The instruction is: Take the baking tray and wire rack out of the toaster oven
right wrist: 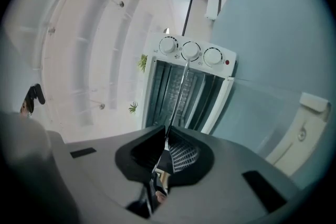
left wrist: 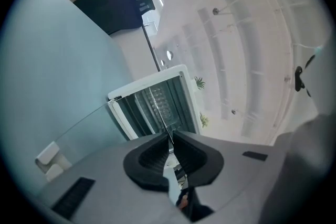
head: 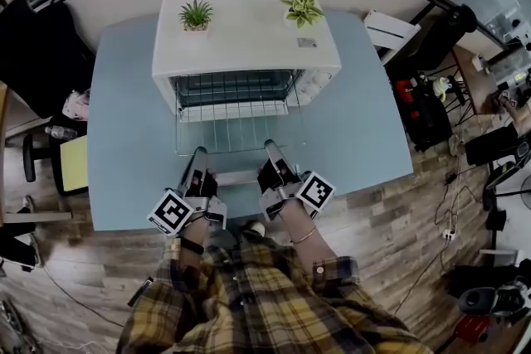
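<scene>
Head view, frame centre: the wire rack [head: 235, 135] sits half out of the toaster oven [head: 246, 37], with the left gripper [head: 199, 153] and right gripper [head: 270, 147] jaws clenched on its front wire. The next move is likely a level pull clear, then setting it on the desk [head: 124, 137].

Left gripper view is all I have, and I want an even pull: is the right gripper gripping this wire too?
Observer: Yes. The right gripper view shows the right gripper shut on the front wire of the wire rack.
Operator: How far out is the rack?
Observer: In the head view it reaches from the mouth of the toaster oven out over the open door.
Operator: Where are the controls?
Observer: Three knobs sit in a row beside the opening, on the right gripper's side.
</scene>
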